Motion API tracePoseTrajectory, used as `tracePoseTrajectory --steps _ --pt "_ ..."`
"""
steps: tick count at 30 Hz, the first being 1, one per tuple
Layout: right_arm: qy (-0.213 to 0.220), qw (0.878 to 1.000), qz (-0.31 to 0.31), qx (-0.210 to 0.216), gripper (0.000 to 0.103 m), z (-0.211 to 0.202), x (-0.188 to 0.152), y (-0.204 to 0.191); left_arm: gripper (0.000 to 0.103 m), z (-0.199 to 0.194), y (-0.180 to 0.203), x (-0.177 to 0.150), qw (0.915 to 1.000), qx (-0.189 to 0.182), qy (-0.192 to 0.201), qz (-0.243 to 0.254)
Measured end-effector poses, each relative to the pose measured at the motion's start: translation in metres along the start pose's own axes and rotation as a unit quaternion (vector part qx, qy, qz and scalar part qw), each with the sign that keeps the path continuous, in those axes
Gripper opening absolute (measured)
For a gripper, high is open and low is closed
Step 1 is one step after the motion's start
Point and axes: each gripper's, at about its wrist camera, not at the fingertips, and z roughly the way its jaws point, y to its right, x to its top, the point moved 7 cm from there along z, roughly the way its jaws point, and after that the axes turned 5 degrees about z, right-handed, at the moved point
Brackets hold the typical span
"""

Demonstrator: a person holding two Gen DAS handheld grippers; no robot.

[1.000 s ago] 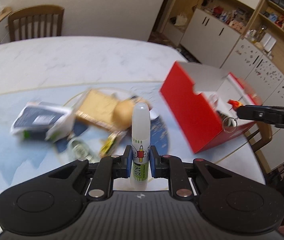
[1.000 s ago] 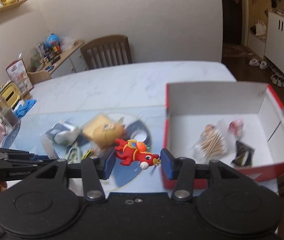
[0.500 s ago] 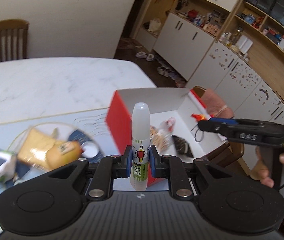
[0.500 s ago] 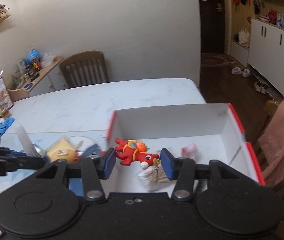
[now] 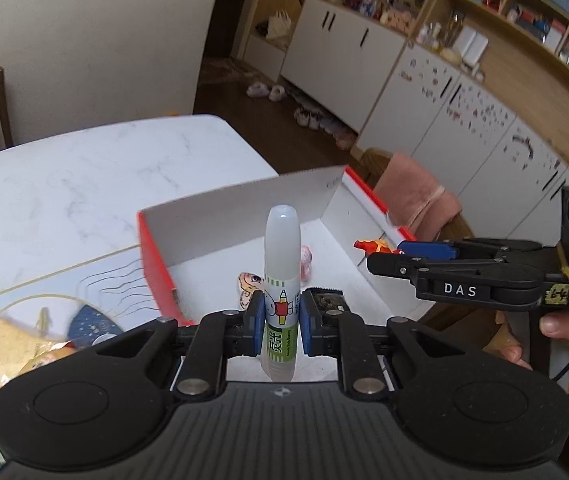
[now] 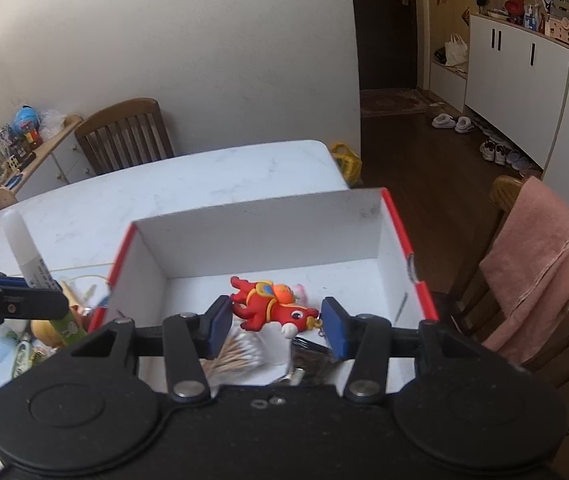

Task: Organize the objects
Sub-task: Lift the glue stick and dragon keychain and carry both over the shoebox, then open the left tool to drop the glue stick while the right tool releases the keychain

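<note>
- The left gripper [image 5: 281, 322] is clamping an upright white glue stick with a green label [image 5: 281, 280], above the near edge of the red-walled, white-lined cardboard box [image 5: 156, 264].
- The right gripper [image 6: 276, 322] is pinching a red rubbery horse keychain [image 6: 272, 306] (lying sideways between the pads), hanging over the box interior.

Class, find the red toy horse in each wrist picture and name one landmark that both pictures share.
Left wrist view: red toy horse at right of centre, partly hidden in the right gripper.
Right wrist view: horse at centre, between the jaws, above the box floor.
Shared landmark: the red box with white inside.
</note>
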Motion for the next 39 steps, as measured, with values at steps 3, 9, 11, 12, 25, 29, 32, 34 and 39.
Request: tracePoseTrajectory --steps 3,9,11,12,25,29,32,34,39 --pt "-0.010 1.000 -0.003 -0.002 0.048 0.009 -0.005 0.007 0.017 0.019 0.006 0.002 0.9997 0.011 -0.019 0.013" --pt "-0.028 0.999 -0.027 -0.009 0.048 0.026 -0.016 0.011 0.017 0.055 0.003 0.004 0.9964 0.048 -0.056 0.043" --pt "-0.033 0.999 -0.038 -0.012 0.048 0.030 -0.020 0.010 0.017 0.065 0.003 0.004 0.9955 0.051 -0.067 0.044" --pt "-0.037 0.998 -0.043 -0.011 0.048 0.033 -0.021 0.009 0.017 0.069 0.002 0.004 0.9953 0.052 -0.070 0.043" --pt "-0.079 0.992 -0.094 -0.012 0.048 0.065 -0.038 0.000 0.017 0.115 -0.008 0.008 0.9864 0.093 -0.119 0.066" --pt "-0.102 0.989 -0.106 -0.012 0.048 0.073 -0.044 0.000 0.017 0.127 -0.008 0.005 0.9837 0.095 -0.136 0.070" --pt "-0.106 0.988 -0.110 -0.014 0.049 0.077 -0.045 -0.001 0.017 0.136 -0.006 0.003 0.9814 0.096 -0.147 0.078" --pt "-0.107 0.988 -0.111 -0.013 0.049 0.078 -0.045 -0.002 0.017 0.141 -0.007 0.001 0.9796 0.100 -0.154 0.081" --pt "-0.113 0.987 -0.112 -0.010 0.049 0.078 -0.045 0.001 0.017 0.147 -0.008 -0.003 0.9772 0.100 -0.169 0.082"
